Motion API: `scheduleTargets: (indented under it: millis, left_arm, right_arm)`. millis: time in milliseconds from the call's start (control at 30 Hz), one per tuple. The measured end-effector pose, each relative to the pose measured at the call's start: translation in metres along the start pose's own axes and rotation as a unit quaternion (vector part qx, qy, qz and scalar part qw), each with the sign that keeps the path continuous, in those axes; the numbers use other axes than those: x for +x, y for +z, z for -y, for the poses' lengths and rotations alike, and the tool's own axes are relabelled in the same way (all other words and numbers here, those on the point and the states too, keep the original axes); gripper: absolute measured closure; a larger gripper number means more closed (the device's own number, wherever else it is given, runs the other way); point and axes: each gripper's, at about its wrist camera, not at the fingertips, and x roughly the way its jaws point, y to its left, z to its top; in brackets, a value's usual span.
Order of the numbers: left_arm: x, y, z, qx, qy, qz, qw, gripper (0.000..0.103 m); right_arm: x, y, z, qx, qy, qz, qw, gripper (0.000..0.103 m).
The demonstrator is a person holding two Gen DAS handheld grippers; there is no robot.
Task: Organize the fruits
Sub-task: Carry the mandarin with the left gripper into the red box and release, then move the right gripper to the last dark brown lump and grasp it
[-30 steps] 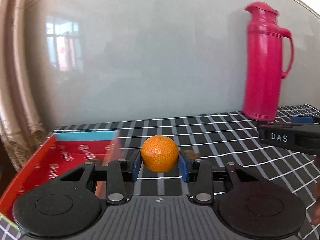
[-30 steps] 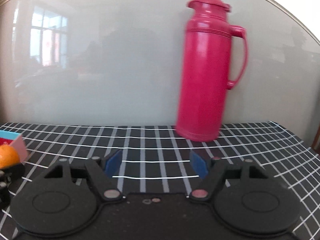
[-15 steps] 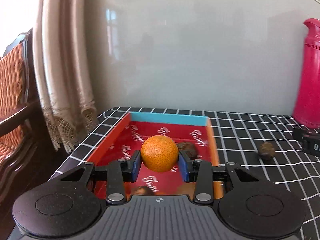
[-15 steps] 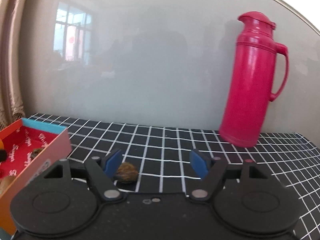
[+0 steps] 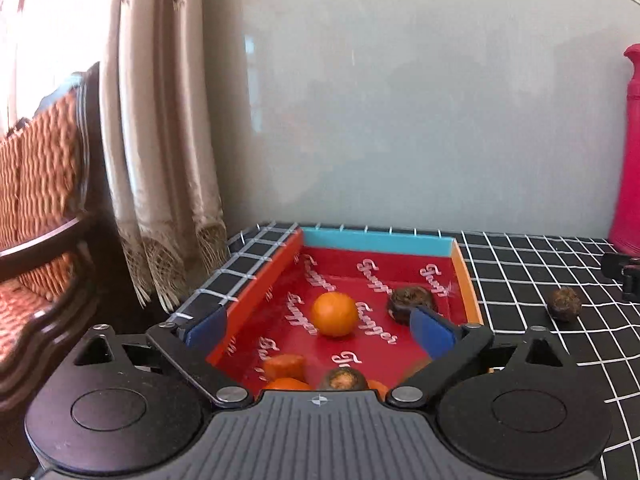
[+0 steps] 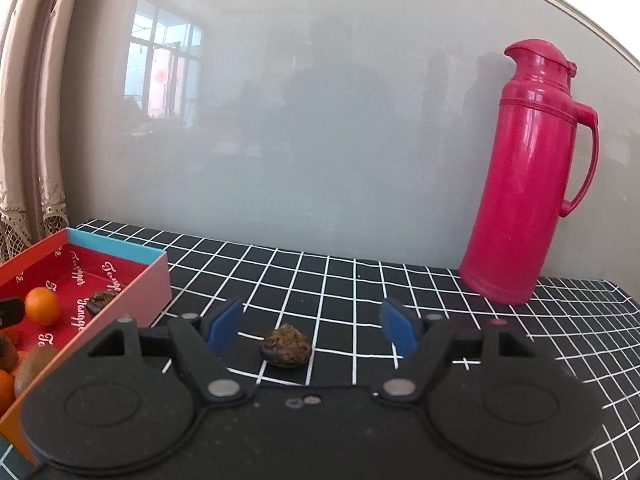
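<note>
The box (image 5: 467, 280) serves as the landmark. It is a shallow red tray with orange side walls and a blue far wall, and it sits at the left edge of the checked tablecloth (image 6: 340, 280). Left of the box, the cloth ends at the table edge, with a curtain (image 5: 160, 140) and a chair (image 5: 44, 200) beyond. Behind the box stands a pale wall. Right of the box, the cloth is open up to the pink flask (image 6: 532, 184) near the wall.

The left gripper (image 5: 320, 326) hovers over the near end of the box. Its jaws have just been opening and now stand wide and released, with nothing pressed between the blue pads. The orange (image 5: 334, 314) lies on the box floor, between and just beyond the pads, touching neither. A dark brown fruit (image 5: 412, 300) lies in the box to its right, close to the right pad. More fruit lies at the near end, partly hidden.

The right gripper (image 6: 312, 330) is right of the box, jaws spread and released. A dark lump of fruit (image 6: 285, 347) lies on the cloth between its pads, nearer the left pad, apart from both.
</note>
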Motion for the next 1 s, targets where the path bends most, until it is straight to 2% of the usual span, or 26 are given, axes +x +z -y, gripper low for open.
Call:
scheduleTargets:
  millis: [200,367,533,600,833,1000]
  left_arm:
    - [-0.023,-0.008,0.002,-0.004,0.004,0.010,0.9999,0.002]
    - [-0.034,-0.012,0.005,0.019,0.016,0.018,0.9995,0.001]
    - [-0.027,-0.012,0.002,0.017,0.023,0.010,0.9995,0.000]
    - [-0.028,-0.010,0.004,0.014,0.022,0.013,0.9996,0.000]
    - [-0.025,-0.009,0.011,0.020,0.017,0.020,0.9994,0.000]
    - [-0.020,-0.012,0.002,0.011,0.036,0.025,0.9990,0.000]
  right_arm:
    - [-0.006,-0.001,0.006,-0.002,0.005,0.003,1.000,0.025]
    - [-0.012,-0.001,0.008,-0.011,0.016,0.009,1.000,0.023]
    - [-0.021,-0.003,0.013,-0.026,0.039,0.020,0.999,0.021]
    - [-0.020,-0.004,0.014,-0.032,0.040,0.015,0.999,0.013]
    - [-0.012,-0.010,0.019,-0.036,0.039,0.009,0.999,0.013]
    - [0.005,-0.017,0.019,-0.036,0.039,-0.003,0.999,0.014]
